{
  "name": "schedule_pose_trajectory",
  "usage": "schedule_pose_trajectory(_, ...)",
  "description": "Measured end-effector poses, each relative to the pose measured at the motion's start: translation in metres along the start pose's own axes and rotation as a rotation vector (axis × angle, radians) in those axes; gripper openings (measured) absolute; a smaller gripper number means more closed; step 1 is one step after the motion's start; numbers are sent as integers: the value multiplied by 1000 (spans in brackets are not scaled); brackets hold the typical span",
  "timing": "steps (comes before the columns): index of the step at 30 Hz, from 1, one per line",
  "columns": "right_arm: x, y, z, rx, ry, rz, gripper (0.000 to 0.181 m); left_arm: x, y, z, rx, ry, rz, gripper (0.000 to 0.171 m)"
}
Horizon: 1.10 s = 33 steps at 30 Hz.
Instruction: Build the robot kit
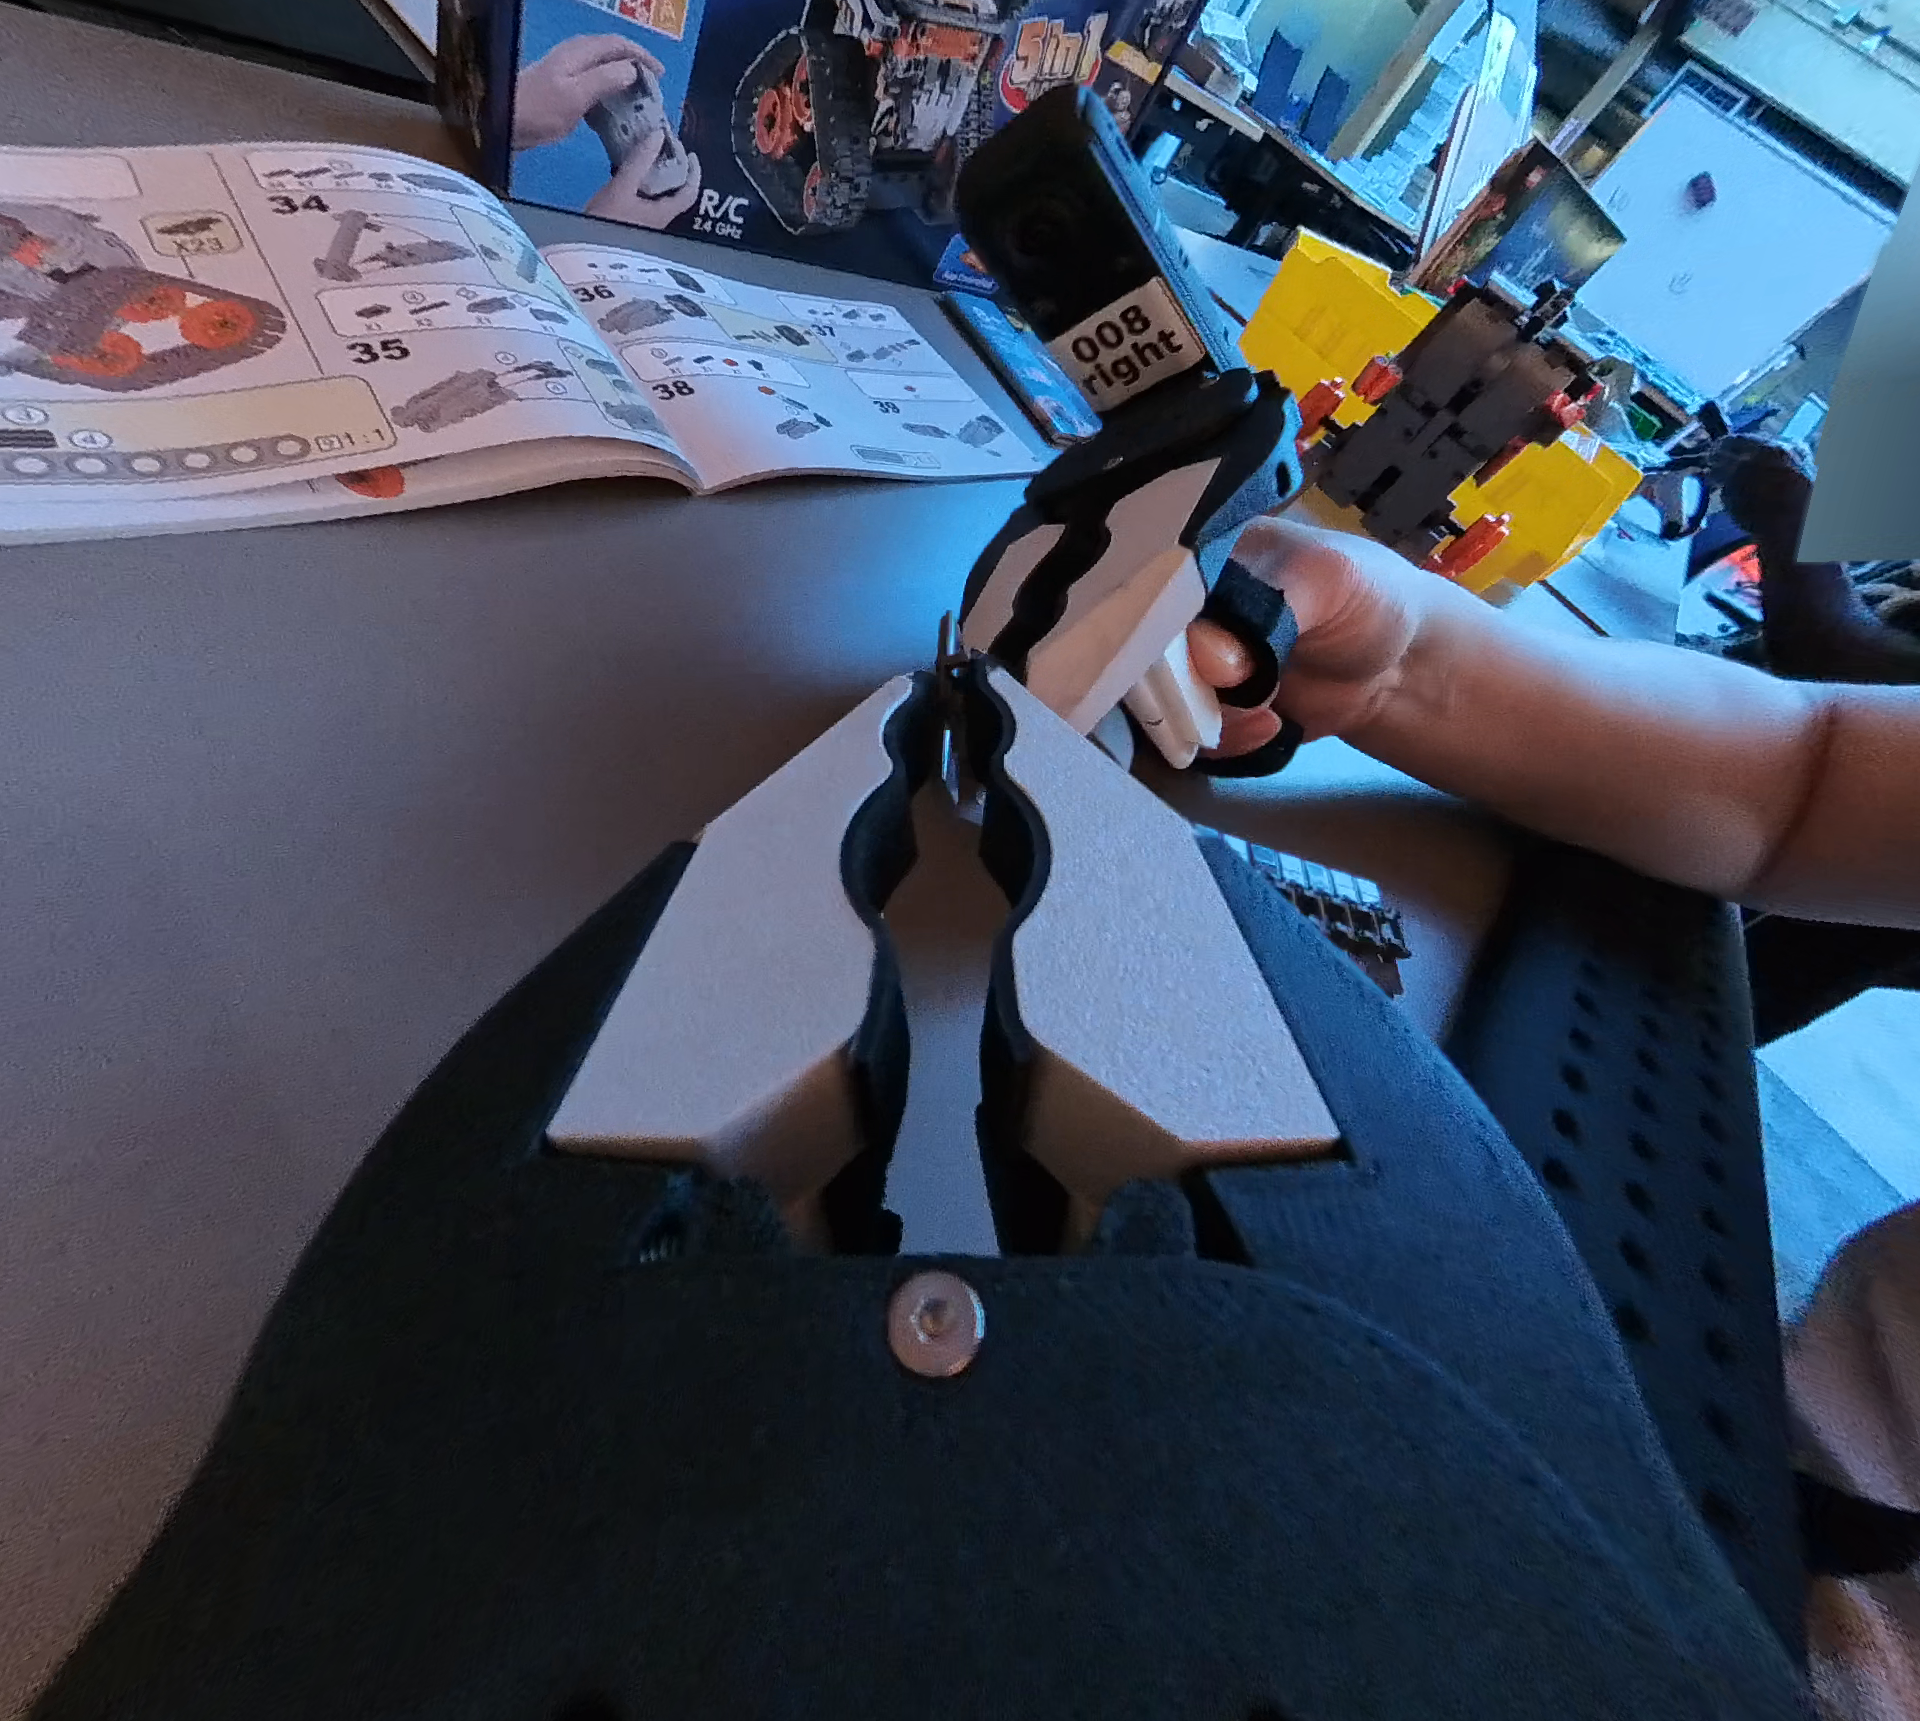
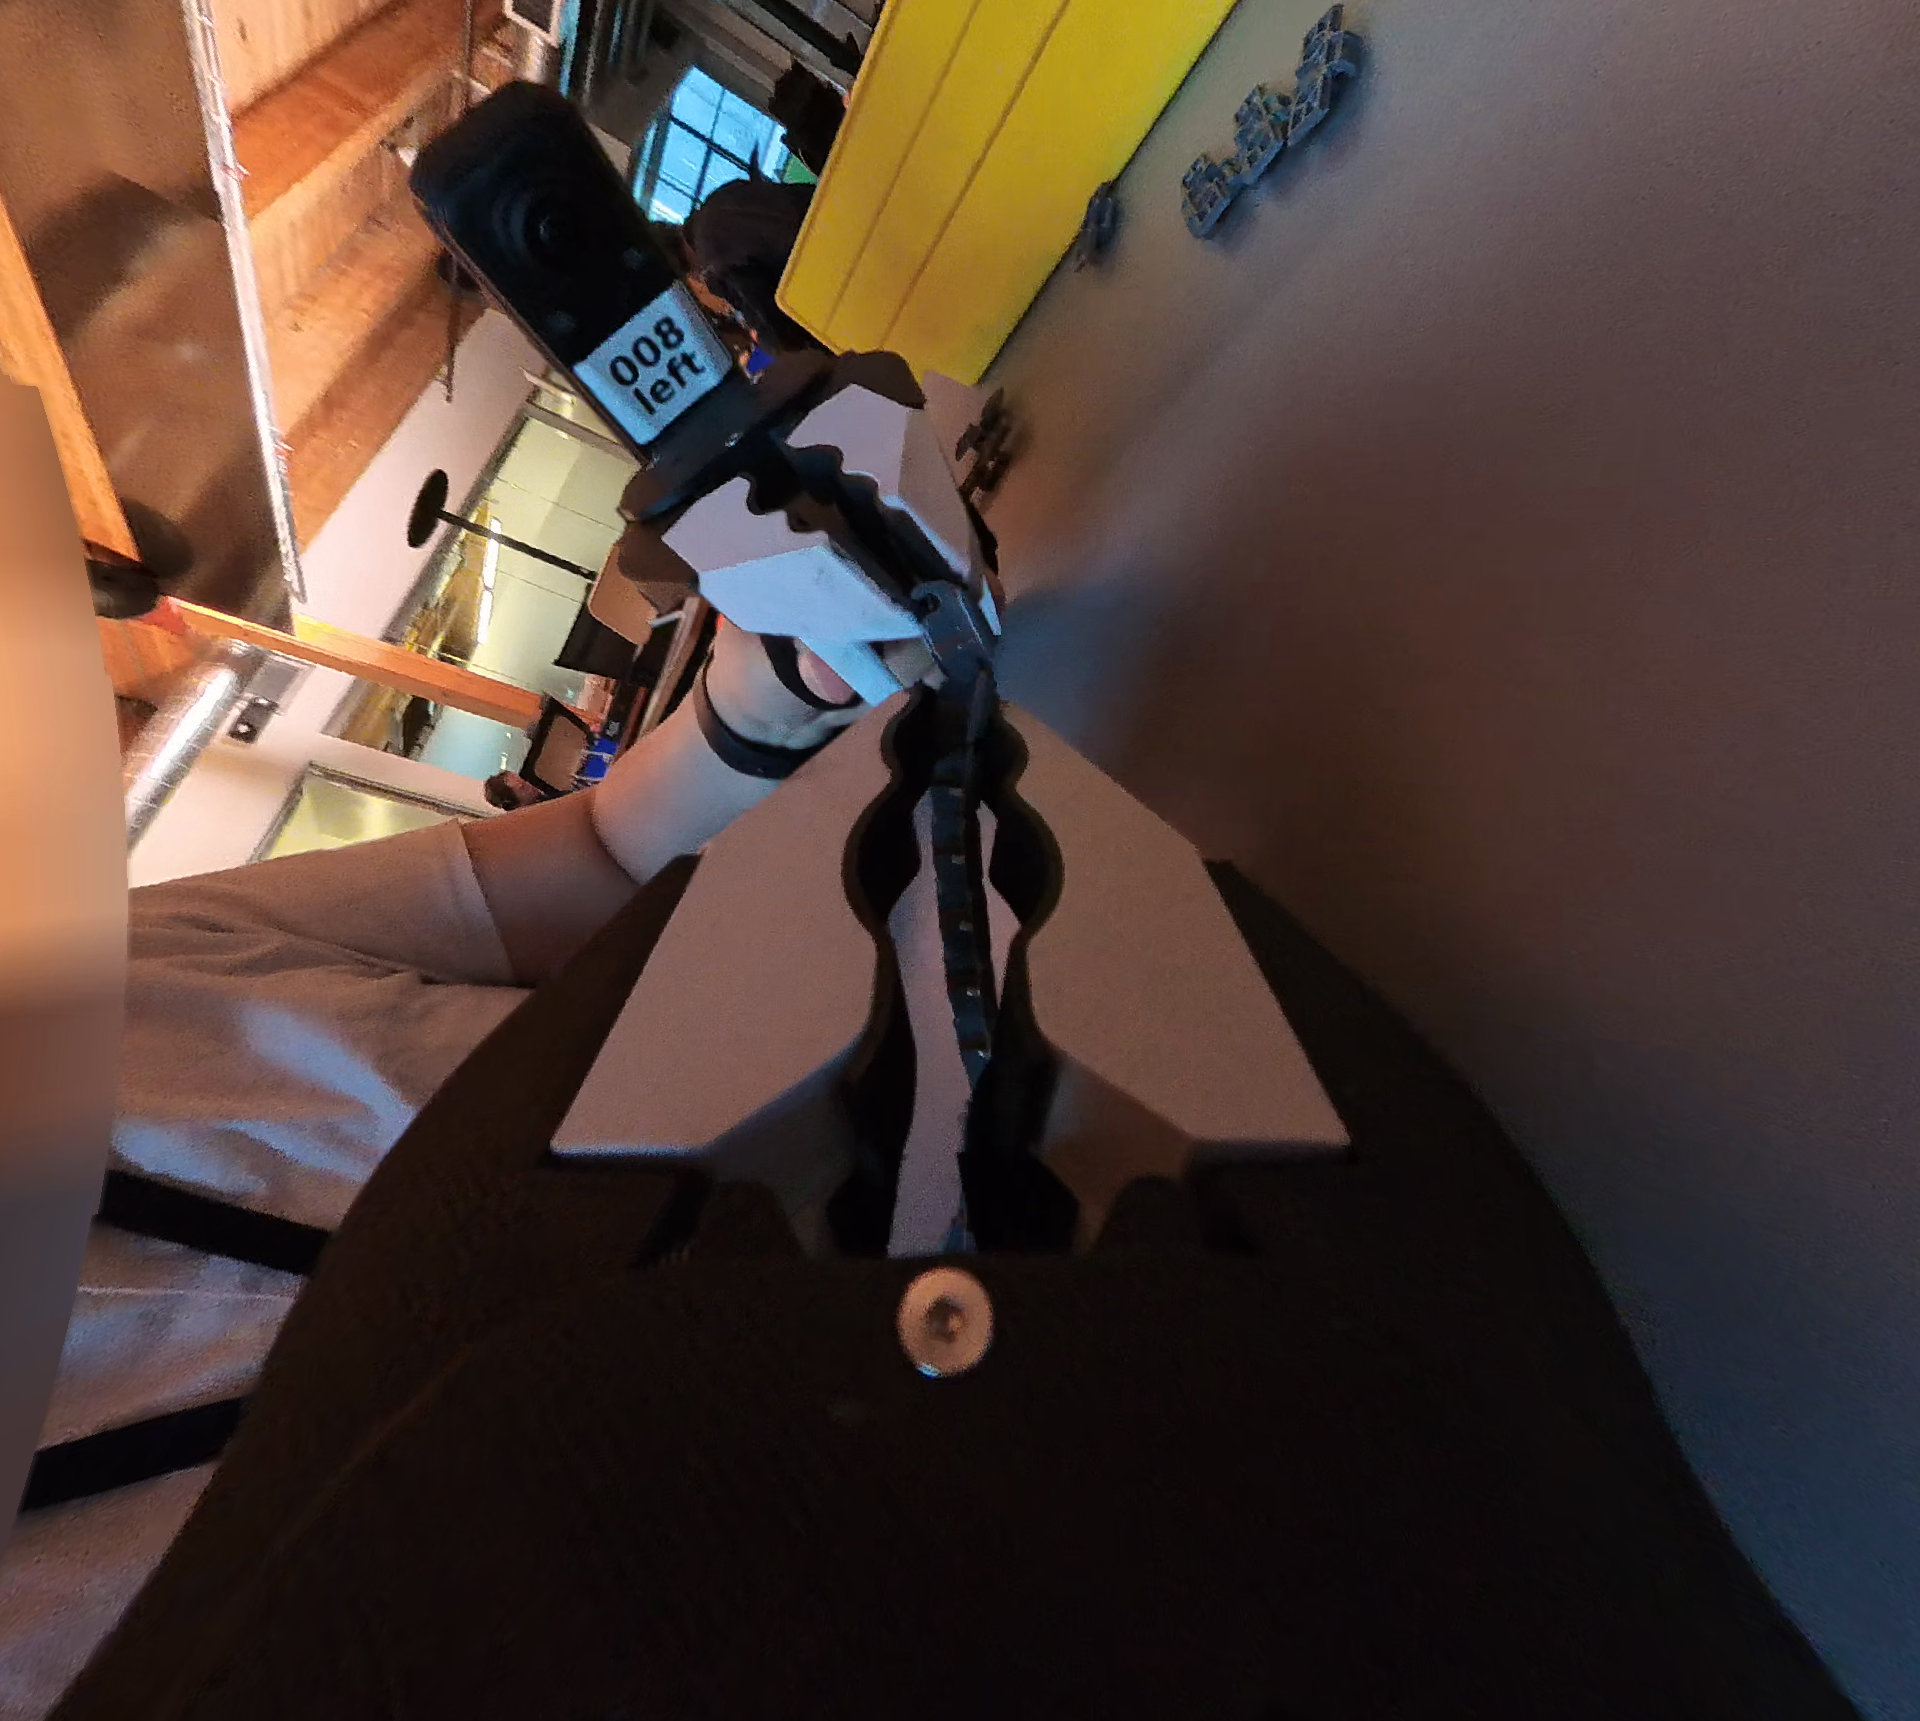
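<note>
**Both grippers pinching one little track strip**

The left gripper (image 1: 948,695) and right gripper (image 2: 951,715) meet tip to tip, each clenched on the same black track strip (image 2: 961,923) above the grey table (image 1: 416,736) — behind sit one open instruction booklet (image 1: 436,341), one printed box (image 1: 665,9), one yellow bin (image 1: 1340,321) and three loose dark pieces (image 2: 1273,123)

Grey table (image 1: 312,736); wooden ceiling (image 2: 343,9), bright windows (image 2: 717,144) beyond.

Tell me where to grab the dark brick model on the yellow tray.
Probably the dark middle body, with the jaws closing on its flat sides from above. Red pins jut from its ends, and the yellow tray crowds it from below.
</note>
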State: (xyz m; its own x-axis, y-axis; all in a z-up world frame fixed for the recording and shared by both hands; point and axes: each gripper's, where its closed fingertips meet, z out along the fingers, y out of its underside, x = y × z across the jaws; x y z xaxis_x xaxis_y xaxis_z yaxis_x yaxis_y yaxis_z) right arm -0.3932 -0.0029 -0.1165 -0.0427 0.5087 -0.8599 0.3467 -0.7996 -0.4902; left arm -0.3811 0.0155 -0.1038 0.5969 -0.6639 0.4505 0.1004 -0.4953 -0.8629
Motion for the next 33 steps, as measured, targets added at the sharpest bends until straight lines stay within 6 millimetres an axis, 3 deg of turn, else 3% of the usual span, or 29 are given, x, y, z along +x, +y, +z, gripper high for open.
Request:
schedule_pose_trajectory(21, 6, -12, 0, 69, 46, -29, 4, 2, -3, 1, 50, -21, -34, 7)
schedule_pose_trajectory(26, 1, -8, 3, 29, 2, -32, 6, -7, -8, -1, 63, 1, -104, 6)
schedule_pose_trajectory(33, -5, -4, 2, 18, -75, 24, 4, -4, -5, -2, 38, 56, -149, 4)
